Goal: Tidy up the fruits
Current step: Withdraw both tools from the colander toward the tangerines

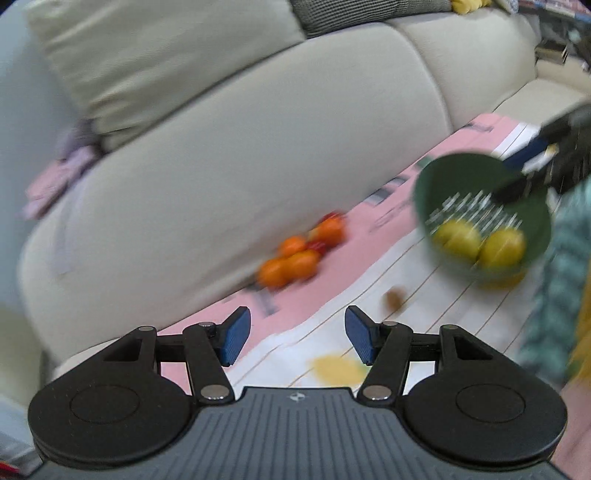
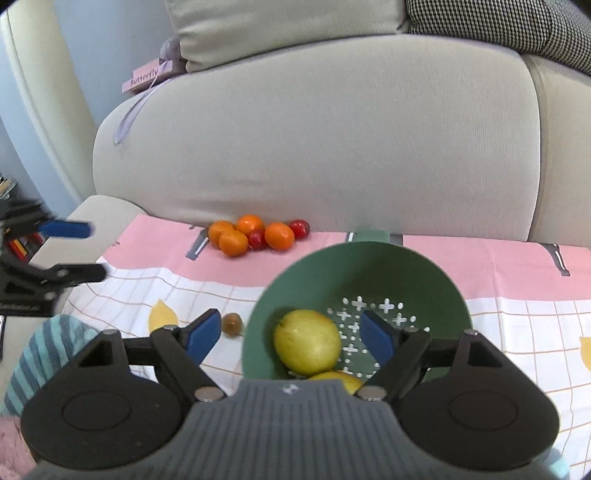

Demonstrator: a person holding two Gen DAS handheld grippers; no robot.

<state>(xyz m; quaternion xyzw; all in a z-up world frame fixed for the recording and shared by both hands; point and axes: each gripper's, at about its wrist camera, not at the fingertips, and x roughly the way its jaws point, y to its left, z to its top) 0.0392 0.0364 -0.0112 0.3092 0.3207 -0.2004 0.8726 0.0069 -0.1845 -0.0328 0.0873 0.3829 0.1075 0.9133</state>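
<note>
Green colander [image 2: 356, 273] sits upright, mouth up – both hand-held grippers [image 1: 297, 338] [image 2: 291, 338] gape, holding nothing.

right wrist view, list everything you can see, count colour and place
colander: one, green, on the cloth, near centre
yellow fruits: two, in the colander
oranges: four, at the cloth's far edge by the sofa
red fruits: two, among the oranges
brown fruit: one, left of the colander
cloth: one, pink and white
sofa: one, beige, behind
cushions: two, beige and checked
left gripper: open, empty
right gripper: open over the colander
</note>
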